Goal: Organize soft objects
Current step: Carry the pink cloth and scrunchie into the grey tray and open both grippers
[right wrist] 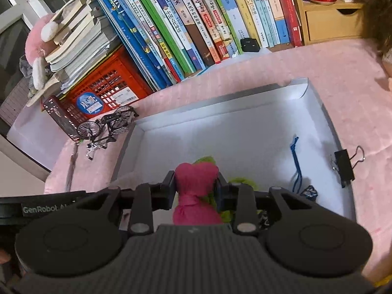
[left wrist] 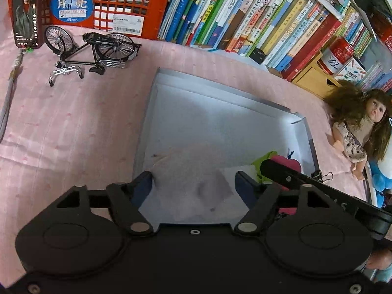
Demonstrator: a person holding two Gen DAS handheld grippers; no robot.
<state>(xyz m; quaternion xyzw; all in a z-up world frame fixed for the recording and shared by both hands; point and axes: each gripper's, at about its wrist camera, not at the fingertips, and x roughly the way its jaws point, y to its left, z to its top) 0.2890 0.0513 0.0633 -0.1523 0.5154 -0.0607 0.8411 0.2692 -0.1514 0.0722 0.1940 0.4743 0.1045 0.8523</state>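
A shallow grey box [left wrist: 220,90] [right wrist: 220,105] lies on the pink bedspread. My right gripper [right wrist: 194,183] is shut on a magenta plush toy [right wrist: 196,175] with green fabric [right wrist: 208,160] around it, low over the box's near end. The left wrist view shows that toy [left wrist: 287,163] at its right, behind one of the right gripper's fingers [left wrist: 281,172]. My left gripper [left wrist: 193,180] stands open over the box floor. A pale cloth [left wrist: 196,161] with a dark smudge lies flat beneath its jaws, and the pads do not press it.
A blue cord [right wrist: 295,161] and a small patterned item [right wrist: 310,192] lie in the box. A black binder clip [right wrist: 345,164] grips its right wall. A doll [left wrist: 360,127] and blue plush [left wrist: 382,178] lie right; a model bicycle [left wrist: 93,46], red crate [left wrist: 110,5] and books [left wrist: 245,12] stand behind.
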